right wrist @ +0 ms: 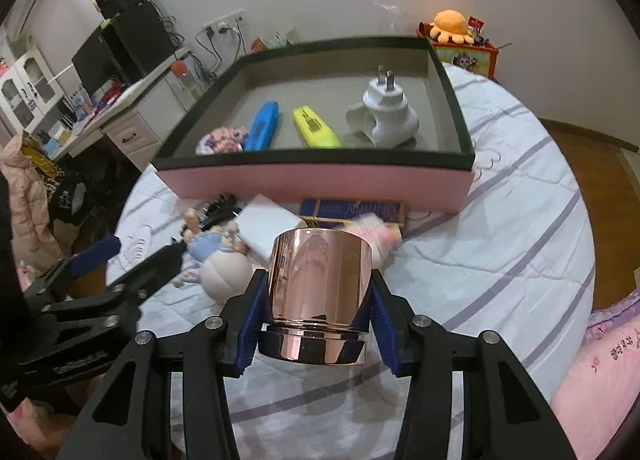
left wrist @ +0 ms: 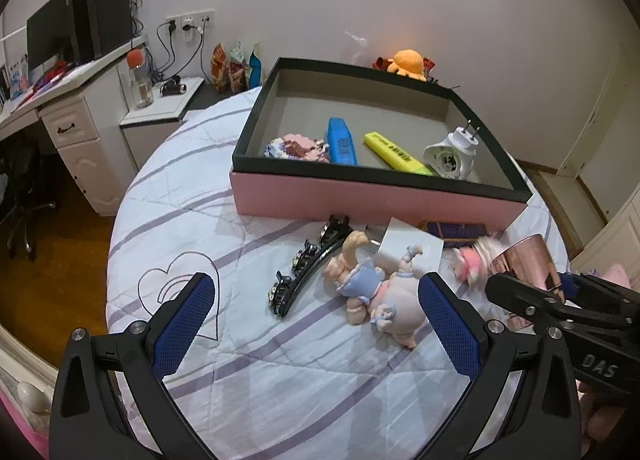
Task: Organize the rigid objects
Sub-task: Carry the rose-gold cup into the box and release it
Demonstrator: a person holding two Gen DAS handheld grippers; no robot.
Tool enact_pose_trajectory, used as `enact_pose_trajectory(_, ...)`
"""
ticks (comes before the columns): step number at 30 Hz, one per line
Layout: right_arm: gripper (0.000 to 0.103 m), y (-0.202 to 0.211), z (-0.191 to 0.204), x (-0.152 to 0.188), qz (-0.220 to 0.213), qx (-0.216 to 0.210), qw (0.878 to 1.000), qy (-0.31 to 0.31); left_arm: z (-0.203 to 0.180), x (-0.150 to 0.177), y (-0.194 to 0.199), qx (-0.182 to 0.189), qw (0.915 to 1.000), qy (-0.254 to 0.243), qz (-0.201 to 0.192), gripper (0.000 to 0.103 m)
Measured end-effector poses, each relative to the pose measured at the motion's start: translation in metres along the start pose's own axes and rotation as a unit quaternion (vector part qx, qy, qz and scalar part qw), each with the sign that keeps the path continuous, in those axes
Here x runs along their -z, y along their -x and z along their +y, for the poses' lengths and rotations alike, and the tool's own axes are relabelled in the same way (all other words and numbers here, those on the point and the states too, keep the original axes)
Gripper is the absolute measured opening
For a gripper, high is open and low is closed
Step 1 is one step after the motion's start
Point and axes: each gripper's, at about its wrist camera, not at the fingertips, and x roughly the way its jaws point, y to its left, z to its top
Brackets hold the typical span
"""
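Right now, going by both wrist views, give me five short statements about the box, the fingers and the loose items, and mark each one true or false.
1. The right gripper has its fingers closed on a rose-gold metallic jar. True.
2. The left gripper holds the black hair clip. False: its fingers stand apart and empty, and the clip lies on the quilt.
3. The pink box is empty. False: it holds a blue highlighter, a yellow highlighter, a white plug adapter and a small pink item.
4. A doll in a blue dress lies outside the box. True.
5. The yellow highlighter lies between the blue one and the adapter. True.
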Motion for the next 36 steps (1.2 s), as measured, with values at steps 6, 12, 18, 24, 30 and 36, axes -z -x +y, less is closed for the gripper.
enact_pose_trajectory(6,0.049,0.020,0.008,-0.018,-0.030,-0.017,0.999,0.012,0.004,-0.022,0.008,-0.002,0.9997,0.005,-0.025,0.103)
enact_pose_trajectory(12,0.049,0.014,0.018,-0.066,-0.061,-0.020,0.997,0.036,0.007,-0.057,0.003,-0.017,0.9989,0.009,-0.043,0.103)
enact_pose_trajectory(18,0.049,-0.022,0.021,-0.114,-0.059,-0.026,0.997,0.050,0.019,-0.101,-0.026,-0.048,0.9977,0.018,-0.045,0.103)
enact_pose_trajectory(24,0.049,-0.075,0.012,-0.158,-0.029,-0.026,0.998,0.044,0.036,-0.131,-0.069,-0.084,0.9956,0.027,-0.029,0.103)
enact_pose_trajectory(30,0.049,-0.126,0.001,-0.183,0.025,-0.005,0.999,0.042,0.048,-0.134,-0.095,-0.080,0.9957,0.047,-0.012,0.103)
enact_pose_trajectory(36,0.051,-0.141,-0.002,-0.185,0.059,0.013,0.997,0.045,0.047,-0.130,-0.101,-0.068,0.9964,0.050,-0.006,0.103)
